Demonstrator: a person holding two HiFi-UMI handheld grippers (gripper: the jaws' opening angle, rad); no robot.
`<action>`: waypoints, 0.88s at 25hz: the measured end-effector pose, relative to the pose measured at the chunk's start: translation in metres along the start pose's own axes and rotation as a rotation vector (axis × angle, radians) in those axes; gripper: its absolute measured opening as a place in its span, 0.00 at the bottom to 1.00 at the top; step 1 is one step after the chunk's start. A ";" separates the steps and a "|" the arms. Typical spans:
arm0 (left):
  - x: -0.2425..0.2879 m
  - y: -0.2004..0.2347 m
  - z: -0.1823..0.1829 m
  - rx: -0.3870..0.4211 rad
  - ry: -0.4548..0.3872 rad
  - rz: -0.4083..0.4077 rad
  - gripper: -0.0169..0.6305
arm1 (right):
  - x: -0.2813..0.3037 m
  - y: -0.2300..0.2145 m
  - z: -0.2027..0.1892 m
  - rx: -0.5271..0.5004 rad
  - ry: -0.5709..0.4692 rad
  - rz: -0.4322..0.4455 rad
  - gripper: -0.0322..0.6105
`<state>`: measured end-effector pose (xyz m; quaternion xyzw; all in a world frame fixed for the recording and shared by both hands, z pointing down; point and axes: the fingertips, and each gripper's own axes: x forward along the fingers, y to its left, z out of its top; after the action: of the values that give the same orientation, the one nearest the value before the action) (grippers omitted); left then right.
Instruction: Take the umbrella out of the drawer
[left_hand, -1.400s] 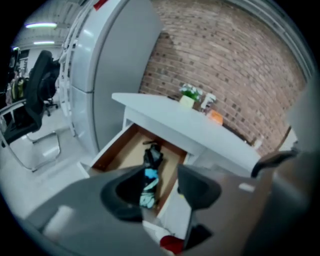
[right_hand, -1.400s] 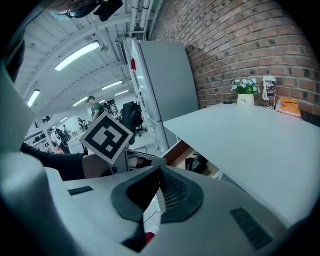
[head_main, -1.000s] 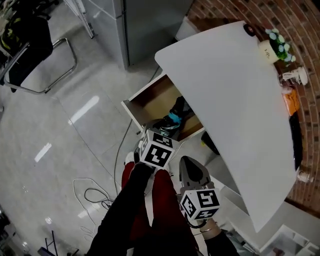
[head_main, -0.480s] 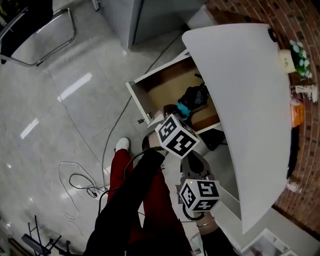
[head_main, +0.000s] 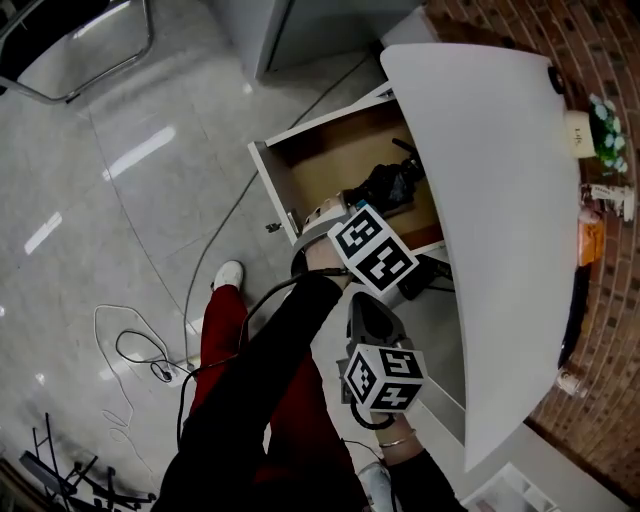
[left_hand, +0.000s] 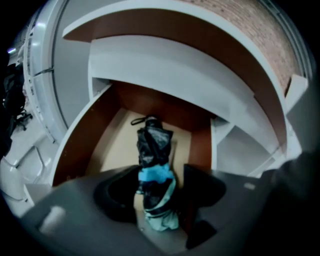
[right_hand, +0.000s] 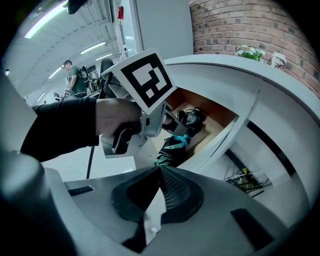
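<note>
Umbrella (left_hand: 152, 160): lay folded inside the open drawer (head_main: 272, 185), under the white desk (head_main: 500, 200).
Left gripper (left_hand: 160, 172): jaws spread wide, straddling the umbrella's near end.
Right gripper (right_hand: 160, 170): jaws pressed together, empty, outside the drawer.

**Hidden and unresolved areas at the open drawer.**
Head view: the rear of the brown wooden drawer (head_main: 330, 165) lies under the curved white tabletop (head_main: 500, 220). The near end of the folded black-and-teal umbrella (head_main: 388, 183) is covered by the left gripper (head_main: 335, 215). Right gripper view: the left gripper also screens the umbrella's middle. The small pale items (head_main: 580, 130) beside the red brick wall (head_main: 610, 40) are too small to identify.
</note>
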<state>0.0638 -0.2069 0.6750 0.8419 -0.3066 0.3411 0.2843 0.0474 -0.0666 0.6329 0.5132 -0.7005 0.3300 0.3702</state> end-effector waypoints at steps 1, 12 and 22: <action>0.005 0.001 -0.001 -0.002 0.011 0.003 0.46 | 0.001 -0.001 -0.002 0.001 0.005 0.000 0.05; 0.057 0.011 -0.022 0.004 0.127 0.086 0.46 | 0.008 -0.013 -0.021 0.007 0.042 -0.002 0.05; 0.082 0.017 -0.026 0.068 0.185 0.143 0.46 | 0.014 -0.019 -0.039 0.000 0.075 0.012 0.05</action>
<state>0.0888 -0.2271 0.7568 0.7919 -0.3264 0.4470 0.2580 0.0697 -0.0453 0.6662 0.4963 -0.6890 0.3512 0.3944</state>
